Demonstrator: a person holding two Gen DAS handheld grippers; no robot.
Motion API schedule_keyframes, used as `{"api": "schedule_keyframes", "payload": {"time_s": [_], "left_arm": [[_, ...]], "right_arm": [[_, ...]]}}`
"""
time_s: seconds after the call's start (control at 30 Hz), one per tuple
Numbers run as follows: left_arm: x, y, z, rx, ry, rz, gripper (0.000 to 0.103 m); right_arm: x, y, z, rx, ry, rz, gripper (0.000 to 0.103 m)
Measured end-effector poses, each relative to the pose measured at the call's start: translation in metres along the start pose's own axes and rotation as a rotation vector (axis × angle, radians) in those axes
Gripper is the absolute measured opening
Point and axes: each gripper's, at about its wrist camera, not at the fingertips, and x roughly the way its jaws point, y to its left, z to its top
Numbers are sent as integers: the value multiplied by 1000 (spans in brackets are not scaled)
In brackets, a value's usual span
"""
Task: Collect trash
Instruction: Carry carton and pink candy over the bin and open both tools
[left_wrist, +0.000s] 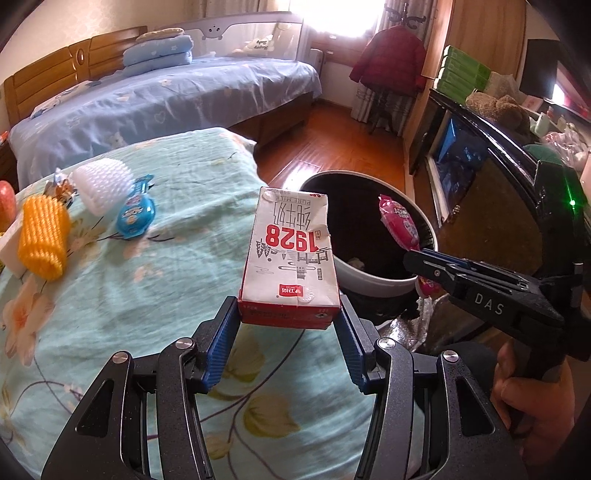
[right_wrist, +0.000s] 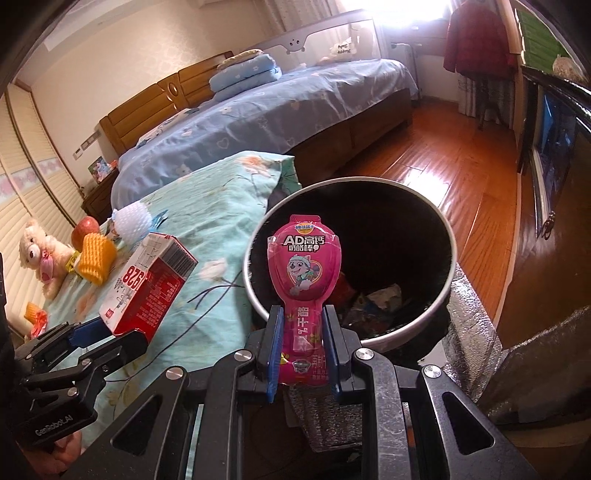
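Bedroom floorboards run behind a bed covered in a pale green flowered quilt (left_wrist: 155, 266), and a round bin (right_wrist: 439, 236) with a black liner stands on the floor against the quilt's right edge.

Your left gripper (left_wrist: 290, 317) has its blue pads closed on the red bottom end of a milk carton (left_wrist: 291, 258), which sticks out forward above the quilt's right edge, just short of the bin rim. Your right gripper (right_wrist: 301, 347) is nearly closed on the lower stem of a pink snack wrapper (right_wrist: 301, 266), held upright over the near rim of the bin.

From the left wrist view you see trash waiting near the quilt's far left corner: a yellow foam net (left_wrist: 44, 240), a white foam net (left_wrist: 101, 188) and a blue wrapper (left_wrist: 135, 214) just beside it. That view also shows your right gripper from the side, with the pink wrapper poking up past its fingers.

Only the right wrist view looks down into the bin, where crumpled wrappers (right_wrist: 376, 299) lie at the bottom. It also shows a teddy bear (right_wrist: 38, 254) and an apple (right_wrist: 85, 230) at the quilt's far left edge, and the carton's red side panel.
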Motion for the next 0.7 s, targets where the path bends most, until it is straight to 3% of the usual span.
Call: {"api": "schedule_keyframes", "payload": {"time_s": [0.7], "left_arm": [[31, -33, 32, 71, 22, -39, 52]], "right_arm": [[19, -34, 25, 29, 6, -48, 21]]}}
